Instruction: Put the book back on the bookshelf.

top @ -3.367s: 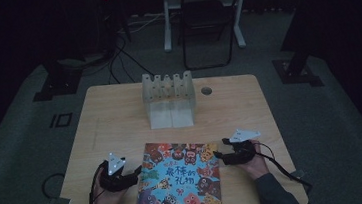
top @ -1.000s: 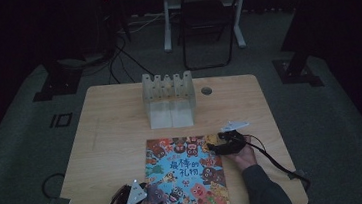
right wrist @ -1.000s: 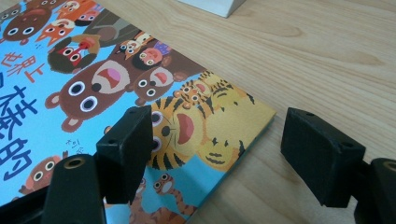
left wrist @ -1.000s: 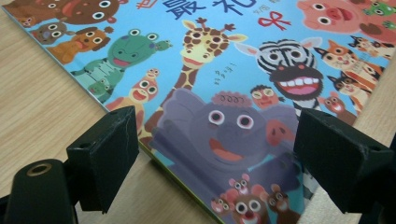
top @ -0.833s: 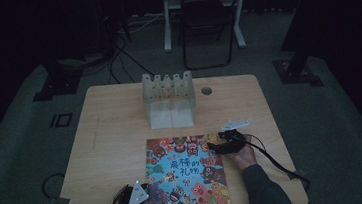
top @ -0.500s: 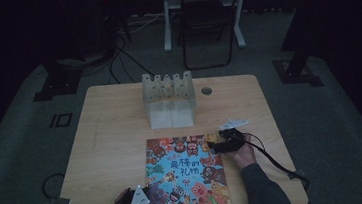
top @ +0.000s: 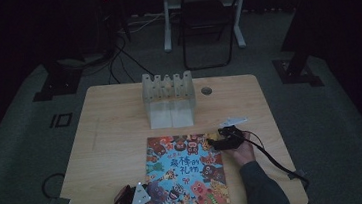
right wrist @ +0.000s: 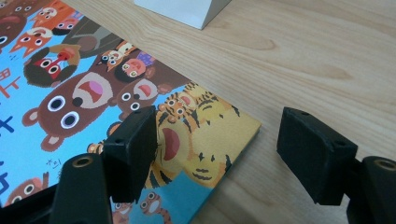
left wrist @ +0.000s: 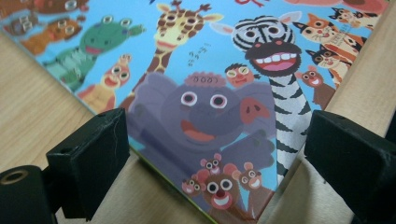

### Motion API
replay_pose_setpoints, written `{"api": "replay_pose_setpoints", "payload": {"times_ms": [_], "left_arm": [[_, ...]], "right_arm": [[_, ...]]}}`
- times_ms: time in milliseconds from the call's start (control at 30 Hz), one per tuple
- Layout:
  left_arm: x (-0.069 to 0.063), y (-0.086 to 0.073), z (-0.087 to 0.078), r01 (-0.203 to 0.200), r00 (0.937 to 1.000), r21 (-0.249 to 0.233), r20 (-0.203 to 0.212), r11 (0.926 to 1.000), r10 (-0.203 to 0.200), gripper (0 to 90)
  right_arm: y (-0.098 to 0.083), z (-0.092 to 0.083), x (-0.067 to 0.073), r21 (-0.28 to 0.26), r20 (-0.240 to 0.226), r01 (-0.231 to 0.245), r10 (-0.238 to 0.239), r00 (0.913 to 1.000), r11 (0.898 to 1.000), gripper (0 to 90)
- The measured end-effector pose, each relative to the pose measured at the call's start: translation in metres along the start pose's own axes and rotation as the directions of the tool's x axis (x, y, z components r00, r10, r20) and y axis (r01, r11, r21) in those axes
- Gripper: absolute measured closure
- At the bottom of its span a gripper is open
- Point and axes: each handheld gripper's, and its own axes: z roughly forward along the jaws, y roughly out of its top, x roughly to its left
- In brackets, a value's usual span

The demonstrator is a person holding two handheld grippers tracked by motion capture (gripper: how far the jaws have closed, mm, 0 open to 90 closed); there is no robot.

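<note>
A: What sort of place is this?

B: A recording lab or studio, by the look of it. The room is dark, and the light wooden surface stands alone in the middle of the frame on grey carpet.

A: What else says lab?

B: Black cables run loose across the floor at upper left, and heavy black stand feet sit at the left and right edges, like tripod or rig bases. A white desk frame and a black folding chair stand at top centre. A white slotted rack sits on the surface.
</note>
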Motion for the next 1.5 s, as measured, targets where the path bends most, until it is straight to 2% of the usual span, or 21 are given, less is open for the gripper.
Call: {"api": "replay_pose_setpoints", "payload": {"times_ms": [133,167,200,267,300,367,500,767,1033,1233,1300,1500], "left_arm": [[0.002,0.001,0.000,0.004,1.0000,0.002,0.002,1.0000,-0.004,6.0],[0.004,0.002,0.000,0.008,0.9999,-0.008,0.008,0.9999,-0.007,6.0],[0.005,0.003,0.000,0.010,0.9999,-0.017,0.011,0.9998,-0.009,6.0],[0.005,0.004,-0.002,0.009,1.0000,-0.034,-0.002,0.9994,-0.009,7.3],[0.006,0.005,-0.003,0.009,1.0000,-0.046,0.004,0.9989,-0.009,7.6],[0.003,0.006,-0.004,0.003,1.0000,-0.066,0.007,0.9978,-0.003,7.6],[-0.003,0.008,-0.001,-0.019,0.9994,-0.071,0.028,0.9973,0.021,7.6],[-0.009,0.016,0.005,-0.037,0.9986,-0.097,0.034,0.9946,0.041,10.4],[-0.024,0.024,0.014,-0.097,0.9938,-0.101,0.046,0.9902,0.102,9.5],[-0.034,0.033,0.019,-0.131,0.9897,-0.126,0.040,0.9833,0.137,7.4],[-0.038,0.035,0.022,-0.149,0.9877,-0.123,0.029,0.9812,0.154,7.3],[-0.053,0.043,0.031,-0.175,0.9831,-0.139,0.029,0.9747,0.181,3.5]], "right_arm": [[0.001,0.001,-0.002,-0.008,-0.028,0.003,-0.003,0.9996,1.000,28.3],[0.001,0.001,-0.002,-0.008,-0.028,0.003,-0.003,0.9996,1.000,28.3],[0.002,0.004,-0.005,-0.020,-0.063,-0.011,0.010,0.9980,1.000,28.2],[0.002,0.005,-0.007,-0.020,-0.071,-0.022,0.020,0.9972,1.000,28.2],[0.002,0.007,-0.009,-0.018,-0.073,-0.027,0.025,0.9970,0.999,28.2],[0.002,0.008,-0.009,-0.011,-0.079,-0.031,0.031,0.9964,0.999,28.3],[0.003,0.007,-0.009,-0.031,-0.113,-0.044,0.040,0.9928,0.999,28.7],[0.005,0.005,-0.011,-0.035,-0.132,-0.082,0.076,0.9883,0.996,28.8],[0.009,-0.003,-0.012,-0.074,-0.153,-0.102,0.090,0.9841,0.992,29.0],[0.017,-0.011,-0.011,-0.090,-0.158,-0.089,0.074,0.9847,0.992,29.0],[0.020,-0.014,-0.011,-0.101,-0.164,-0.091,0.073,0.9837,0.991,29.0],[0.026,-0.021,-0.010,-0.122,-0.179,-0.101,0.078,0.9808,0.987,29.0]]}}
